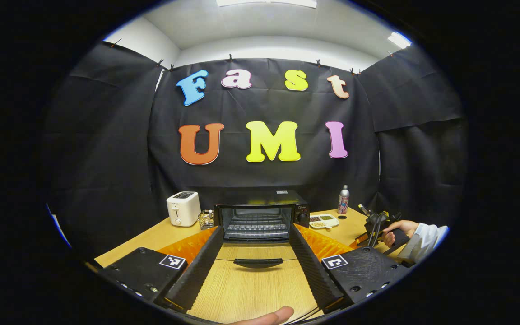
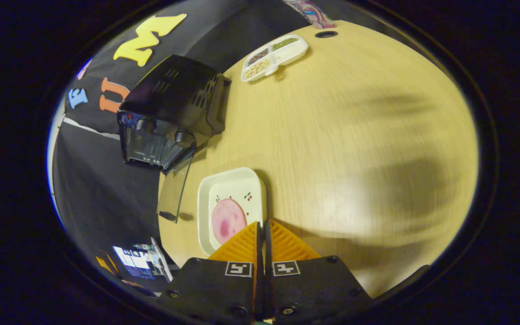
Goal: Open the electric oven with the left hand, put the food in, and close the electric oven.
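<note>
Left claw (image 1: 256, 253) above wooden table (image 1: 251, 289)

Open left claw (image 1: 257, 253) faces the electric oven (image 1: 262, 215), door (image 1: 258, 261) down.

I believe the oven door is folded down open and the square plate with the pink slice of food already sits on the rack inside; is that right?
Not quite. The oven door is indeed folded down open, but the left gripper view shows the rack bare. In the right gripper view the square plate with the pink slice lies on the table, just ahead of the shut right gripper.
</note>
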Motion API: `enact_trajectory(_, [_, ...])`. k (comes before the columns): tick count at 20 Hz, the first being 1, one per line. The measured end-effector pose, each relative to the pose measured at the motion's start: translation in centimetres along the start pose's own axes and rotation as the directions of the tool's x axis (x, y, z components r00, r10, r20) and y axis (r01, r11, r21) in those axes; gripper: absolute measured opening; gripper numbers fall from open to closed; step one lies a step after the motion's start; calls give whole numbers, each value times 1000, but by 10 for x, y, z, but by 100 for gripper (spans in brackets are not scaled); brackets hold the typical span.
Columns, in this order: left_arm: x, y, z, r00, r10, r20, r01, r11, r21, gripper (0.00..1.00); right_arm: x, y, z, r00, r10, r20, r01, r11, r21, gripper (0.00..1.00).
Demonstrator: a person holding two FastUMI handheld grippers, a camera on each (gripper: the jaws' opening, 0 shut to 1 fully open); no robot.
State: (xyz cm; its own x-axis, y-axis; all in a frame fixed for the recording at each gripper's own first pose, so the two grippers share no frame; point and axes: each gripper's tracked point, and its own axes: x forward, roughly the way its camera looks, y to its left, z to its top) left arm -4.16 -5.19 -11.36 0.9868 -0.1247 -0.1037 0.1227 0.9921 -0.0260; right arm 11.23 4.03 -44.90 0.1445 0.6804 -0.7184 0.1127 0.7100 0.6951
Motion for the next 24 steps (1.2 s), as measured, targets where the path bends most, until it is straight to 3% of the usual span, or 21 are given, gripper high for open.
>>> enact_trajectory(3, [-6,-1,6,1000,-1,14,1,1000,10,94,-25,-14,-1,999,2,46,-4,999,40,0])
enact_trajectory(6, [-13,-4,4,1000,-9,10,9,1000,18,94,-48,-24,-2,995,-45,92,42,999,28,0])
enact_trajectory(11, [-17,8,-5,1000,6,-11,-6,999,36,95,-75,-11,-9,987,-103,125,107,994,-25,0])
enact_trajectory(12, [-17,12,-6,1000,9,-16,-9,999,35,94,-79,-6,-7,984,-113,139,120,992,-41,4])
enact_trajectory(16, [-20,28,-15,999,24,-30,-23,999,25,95,-90,26,-6,978,-125,167,142,985,-98,0])
enact_trajectory(24, [-22,64,-38,997,50,-64,-50,999,0,94,-60,118,-25,989,-56,135,82,978,-193,4])
